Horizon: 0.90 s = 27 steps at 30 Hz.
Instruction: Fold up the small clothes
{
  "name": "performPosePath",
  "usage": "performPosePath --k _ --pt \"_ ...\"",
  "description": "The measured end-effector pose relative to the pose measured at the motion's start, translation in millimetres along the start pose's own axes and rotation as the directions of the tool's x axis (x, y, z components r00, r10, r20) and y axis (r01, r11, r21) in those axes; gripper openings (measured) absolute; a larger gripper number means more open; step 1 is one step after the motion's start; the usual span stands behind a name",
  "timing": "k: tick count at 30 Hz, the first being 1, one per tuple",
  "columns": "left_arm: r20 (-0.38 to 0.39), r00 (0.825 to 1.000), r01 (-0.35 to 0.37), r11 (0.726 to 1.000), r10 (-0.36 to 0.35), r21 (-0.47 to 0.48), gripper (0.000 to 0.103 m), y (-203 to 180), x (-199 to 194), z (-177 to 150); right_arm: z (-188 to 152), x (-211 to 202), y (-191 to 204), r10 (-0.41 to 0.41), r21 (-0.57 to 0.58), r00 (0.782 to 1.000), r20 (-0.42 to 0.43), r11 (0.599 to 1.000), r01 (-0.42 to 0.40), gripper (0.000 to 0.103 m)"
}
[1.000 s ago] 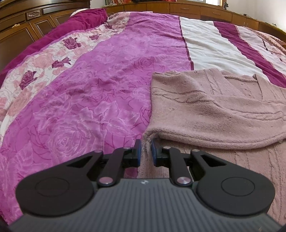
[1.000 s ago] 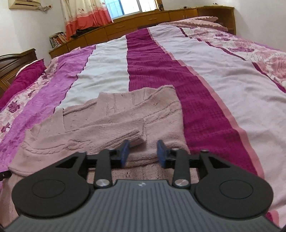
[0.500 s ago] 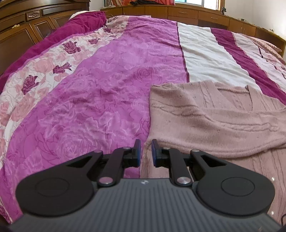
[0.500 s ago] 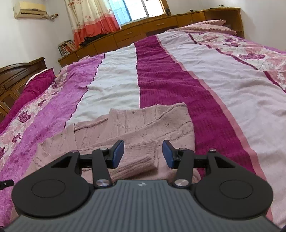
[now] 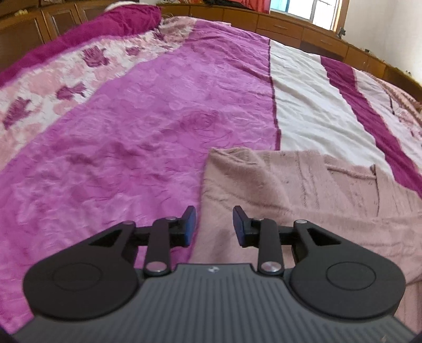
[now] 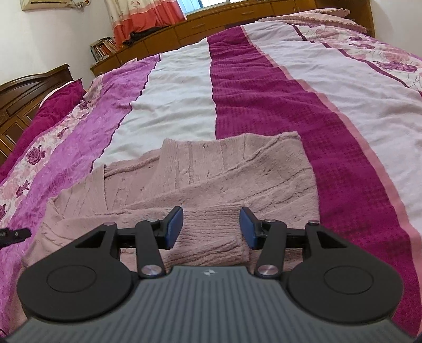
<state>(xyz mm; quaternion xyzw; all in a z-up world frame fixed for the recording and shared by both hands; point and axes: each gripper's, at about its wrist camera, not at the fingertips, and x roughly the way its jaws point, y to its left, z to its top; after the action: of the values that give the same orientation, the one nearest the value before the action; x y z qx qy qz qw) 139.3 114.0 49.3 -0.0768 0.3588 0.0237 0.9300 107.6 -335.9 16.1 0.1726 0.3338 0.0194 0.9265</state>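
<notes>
A dusty-pink knitted cardigan [image 5: 303,190] lies flat on the bed, with a sleeve folded across its body [image 6: 211,237]. My left gripper [image 5: 214,224] is open and empty, just above the cardigan's left edge. My right gripper [image 6: 211,228] is open and empty, with the folded sleeve's cuff lying between and below its blue pads [image 6: 175,224]. The cardigan's near part is hidden behind both gripper bodies.
The bedspread [image 5: 158,118] has purple, white and magenta stripes [image 6: 277,105]. A magenta pillow [image 5: 113,23] lies at the head. Wooden cabinets [image 6: 237,18] run along the far side, a wooden headboard [image 6: 23,89] at the left. The left gripper's tip [image 6: 10,233] shows at the right wrist view's left edge.
My left gripper has opened and let go of the cardigan's edge, then pulled back and up. My right gripper has opened wider and risen above the folded sleeve.
</notes>
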Motion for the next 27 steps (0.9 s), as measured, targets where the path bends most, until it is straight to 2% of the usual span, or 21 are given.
performPosePath --k 6,9,12,14,16,17,19,21,23,25,27 --pt "-0.035 0.999 0.039 0.998 -0.041 -0.056 0.033 -2 34 7 4 5 0 0.008 -0.022 1.0 -0.005 1.0 -0.008 0.056" --pt "-0.028 0.998 0.053 0.996 -0.055 -0.073 0.033 -2 42 7 6 8 2 0.016 -0.035 1.0 -0.013 0.999 -0.016 0.056" --pt "-0.018 0.999 0.043 0.996 -0.044 -0.084 0.032 -3 45 4 6 10 6 -0.01 -0.056 1.0 -0.025 0.998 0.009 0.056" --pt "-0.012 1.0 0.026 0.996 -0.027 -0.086 0.032 -5 45 2 5 10 6 -0.055 -0.043 0.998 -0.033 0.998 0.053 0.055" --pt "0.002 1.0 0.01 0.998 -0.01 -0.068 0.032 -9 44 0 2 9 6 -0.058 -0.025 0.998 -0.04 0.998 0.057 0.055" --pt "0.012 1.0 -0.003 0.999 0.004 -0.051 0.031 -12 44 -2 0 9 7 -0.059 -0.033 0.997 -0.039 0.998 0.058 0.055" --pt "0.032 0.999 -0.024 0.999 0.025 -0.023 0.012 -16 43 -5 -3 9 10 -0.062 -0.069 0.997 -0.041 0.996 0.059 0.054" --pt "0.049 0.997 -0.054 0.998 0.054 -0.017 0.008 -17 42 -8 -5 9 13 -0.062 -0.103 0.997 -0.038 0.993 0.058 0.041" --pt "0.063 0.996 -0.06 0.998 0.062 -0.034 0.007 -15 40 -10 -4 9 15 -0.046 -0.113 0.998 -0.046 0.993 0.04 0.019" --pt "0.075 0.994 -0.079 0.996 0.082 -0.047 0.007 -13 38 -12 0 8 17 -0.024 -0.121 0.999 -0.04 0.992 0.019 0.013" --pt "0.087 0.991 -0.092 0.994 0.097 -0.062 0.007 -11 38 -14 7 1 24 -0.004 -0.148 1.0 -0.003 0.989 0.003 0.012"
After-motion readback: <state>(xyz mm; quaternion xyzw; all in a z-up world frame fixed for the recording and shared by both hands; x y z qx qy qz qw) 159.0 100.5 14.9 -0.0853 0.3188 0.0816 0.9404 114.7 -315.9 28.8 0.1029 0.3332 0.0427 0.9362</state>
